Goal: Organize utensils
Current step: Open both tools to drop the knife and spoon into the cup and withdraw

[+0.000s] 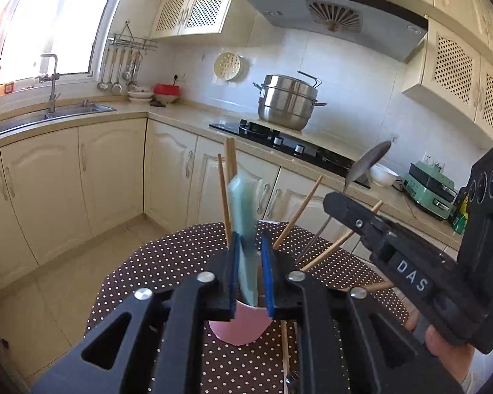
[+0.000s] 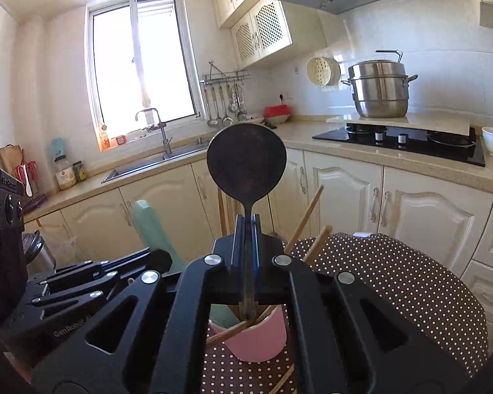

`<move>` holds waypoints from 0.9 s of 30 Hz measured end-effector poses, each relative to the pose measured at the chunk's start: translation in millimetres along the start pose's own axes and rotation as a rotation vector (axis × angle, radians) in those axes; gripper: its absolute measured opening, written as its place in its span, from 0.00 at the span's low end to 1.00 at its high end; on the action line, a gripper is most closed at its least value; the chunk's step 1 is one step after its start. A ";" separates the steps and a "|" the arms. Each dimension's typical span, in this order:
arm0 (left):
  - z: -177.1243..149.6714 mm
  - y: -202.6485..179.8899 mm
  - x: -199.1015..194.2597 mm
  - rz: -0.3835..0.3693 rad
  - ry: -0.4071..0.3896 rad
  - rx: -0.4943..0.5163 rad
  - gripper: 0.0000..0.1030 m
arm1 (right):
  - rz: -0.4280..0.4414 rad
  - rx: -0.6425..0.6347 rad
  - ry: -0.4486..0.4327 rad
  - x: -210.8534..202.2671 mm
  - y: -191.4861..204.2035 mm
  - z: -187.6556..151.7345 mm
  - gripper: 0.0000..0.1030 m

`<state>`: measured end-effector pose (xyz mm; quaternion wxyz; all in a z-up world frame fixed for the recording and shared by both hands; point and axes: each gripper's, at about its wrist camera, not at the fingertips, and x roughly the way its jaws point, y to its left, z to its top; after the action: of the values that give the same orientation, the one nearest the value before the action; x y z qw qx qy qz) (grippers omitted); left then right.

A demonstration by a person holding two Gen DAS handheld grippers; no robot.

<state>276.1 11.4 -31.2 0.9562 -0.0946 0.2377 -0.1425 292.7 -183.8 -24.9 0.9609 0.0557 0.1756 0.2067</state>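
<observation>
Two grippers work over a pink cup (image 1: 243,326) on a dotted table (image 1: 167,262). From the left wrist, the left gripper (image 1: 250,256) stands slightly parted around a blurred pale-green utensil (image 1: 243,216) leaning in the cup, seemingly not pressing it; chopsticks (image 1: 297,216) fan out alongside. From the right wrist, the right gripper (image 2: 246,229) is clamped on a dark spoon (image 2: 246,161), bowl upright, its handle end at the cup's (image 2: 258,341) rim among chopsticks (image 2: 304,220).

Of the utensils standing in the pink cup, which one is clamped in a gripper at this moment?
The dark metal spoon: the right gripper is shut on its handle. The pale green utensil only stands between the left gripper's parted pads, and the wooden chopsticks lean free in the pink cup.
</observation>
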 end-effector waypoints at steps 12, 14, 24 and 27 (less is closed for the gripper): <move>-6.5 13.3 -3.3 0.039 0.004 -0.065 0.48 | -0.024 0.013 0.035 0.2 -0.7 -6.2 0.05; -8.1 13.6 -6.2 0.046 0.005 -0.068 0.51 | -0.026 0.012 0.039 -0.9 0.9 -5.7 0.10; -7.9 9.2 -26.2 0.060 -0.006 -0.087 0.60 | -0.033 0.025 -0.006 -26.0 6.9 4.4 0.49; -10.1 5.9 -32.9 0.065 -0.002 -0.081 0.61 | -0.039 0.022 -0.019 -38.1 9.5 8.4 0.49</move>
<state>244.7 26.2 -27.4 0.9559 -0.1255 0.2452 -0.1015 259.6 -191.3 -3.4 0.9658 0.0648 0.1696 0.1853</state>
